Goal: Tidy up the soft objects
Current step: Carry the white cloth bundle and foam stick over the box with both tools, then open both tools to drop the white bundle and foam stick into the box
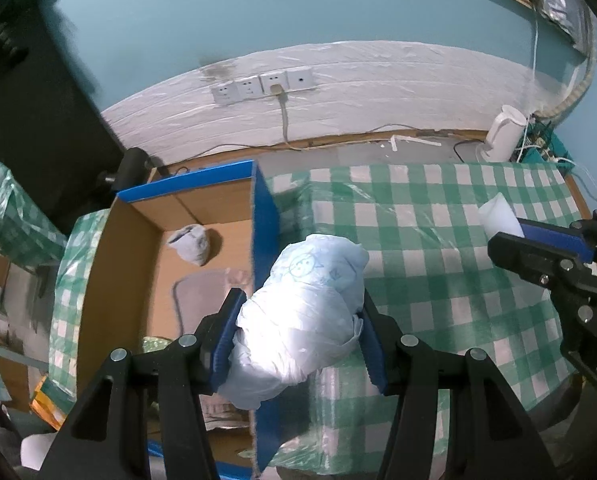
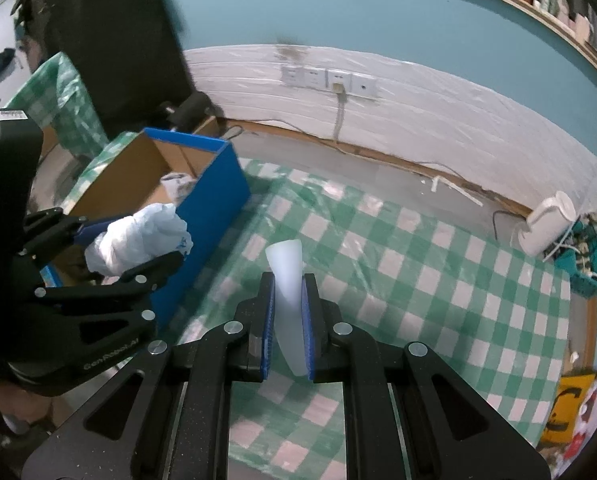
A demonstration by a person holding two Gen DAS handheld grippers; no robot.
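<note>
The left gripper (image 1: pixel 298 320) is clamping a crumpled white plastic bag bundle (image 1: pixel 310 308) above the blue wall of the open cardboard box (image 1: pixel 264 216). The right gripper (image 2: pixel 289 320) is squeezing a thin white foam piece (image 2: pixel 288 280) over the green-and-white checked tablecloth (image 2: pixel 418 280); a smaller white bundle (image 1: pixel 190 243) is lying inside the box

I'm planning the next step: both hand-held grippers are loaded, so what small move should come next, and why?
Probably ease the left hand-held gripper leftward past the blue box wall, then open. Its crumpled plastic bag hangs over that wall, and another bag already lies inside.
</note>
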